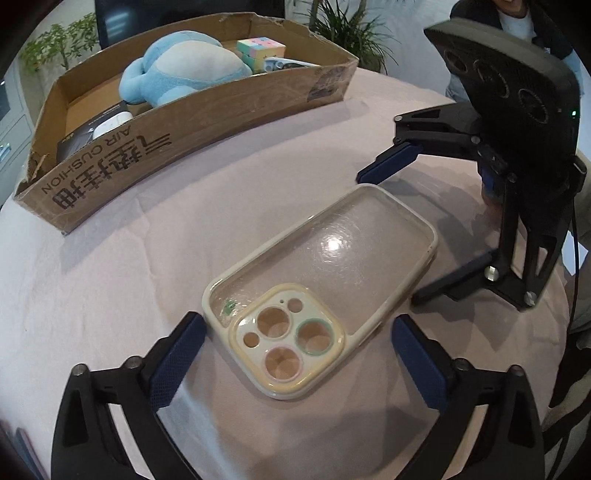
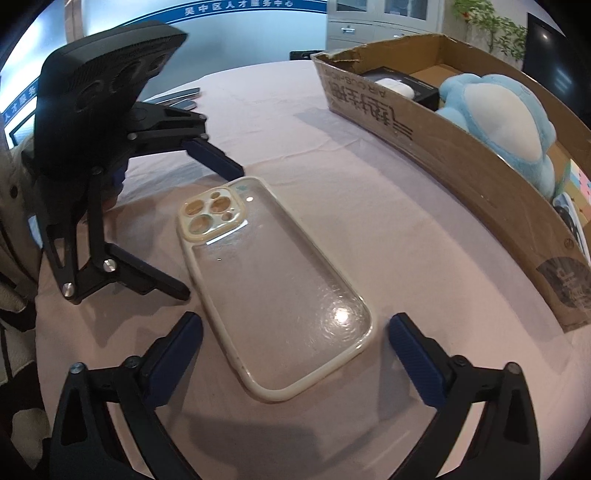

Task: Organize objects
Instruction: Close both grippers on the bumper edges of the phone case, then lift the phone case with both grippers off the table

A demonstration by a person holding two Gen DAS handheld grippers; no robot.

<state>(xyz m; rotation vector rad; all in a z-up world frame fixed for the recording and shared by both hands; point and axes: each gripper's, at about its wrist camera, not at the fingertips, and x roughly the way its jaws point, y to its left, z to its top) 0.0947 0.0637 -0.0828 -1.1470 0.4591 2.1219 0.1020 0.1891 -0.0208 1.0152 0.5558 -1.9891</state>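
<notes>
Right now I have the left tongs (image 1: 297, 326) spread wide over the camera end of the phone case (image 1: 321, 291), one blue pad on each side of it, neither pressing on it as far as I can see. From the other wrist, the right tongs (image 2: 295, 328) straddle the plain end of the same case in the same way, apart, with a gap showing between each pad and the cream rim. So the case lies flat on the table (image 1: 110, 295), on its pink cloth, clear back panel up, with one pair of tongs at each short end and nothing gripping it.

Beyond the case, in the left view, I see the right tool's black body standing over the far end. Further back sits the cardboard box (image 1: 192, 122), well apart from the case, holding a blue plush toy (image 1: 184, 70), a pastel puzzle cube (image 1: 260, 50) and a black pack with a white earbud case (image 2: 397, 86) lying on it. Past the box, green plants (image 1: 343, 26) stand against the wall.
</notes>
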